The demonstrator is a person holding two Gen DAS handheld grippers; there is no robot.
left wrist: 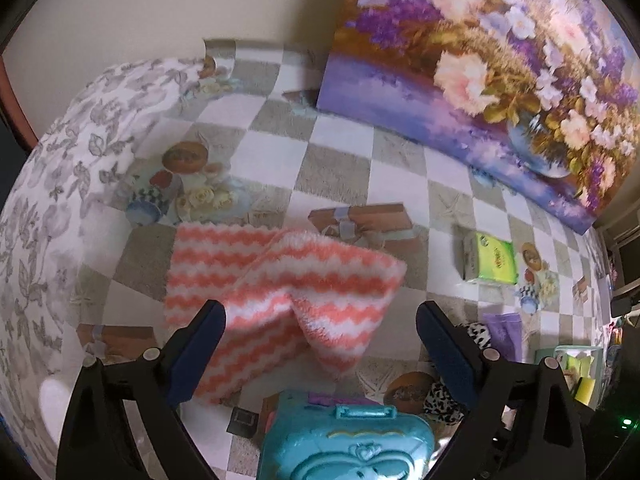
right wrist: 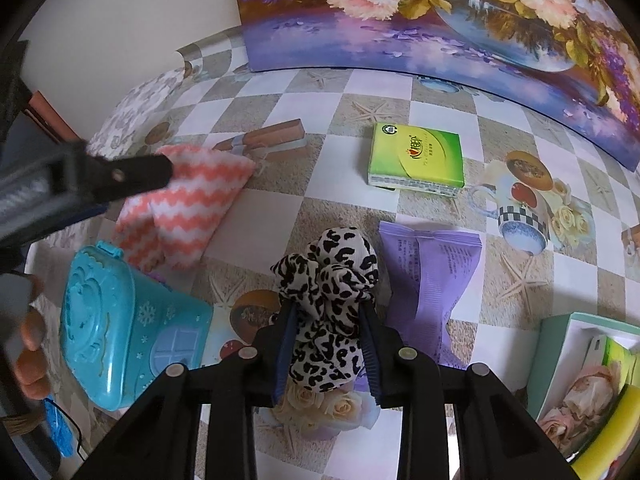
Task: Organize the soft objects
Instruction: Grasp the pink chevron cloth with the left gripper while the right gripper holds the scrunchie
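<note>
Two handheld grippers work a checkered tablecloth (right wrist: 360,80), both angled steeply downward. The right gripper (right wrist: 328,320) is clenched on a leopard-print scrunchie (right wrist: 332,264), its blue pads pressing the bunched fabric from either side. The left gripper (left wrist: 320,320) hangs with jaws spread wide over a pink-and-white zigzag cloth (left wrist: 280,280), gripping nothing. That cloth lies at ten o'clock from the scrunchie. A teal toy case (right wrist: 120,328) sits at eight o'clock, a purple packet (right wrist: 432,280) just beside at three, and a green box (right wrist: 416,156) at one.
</note>
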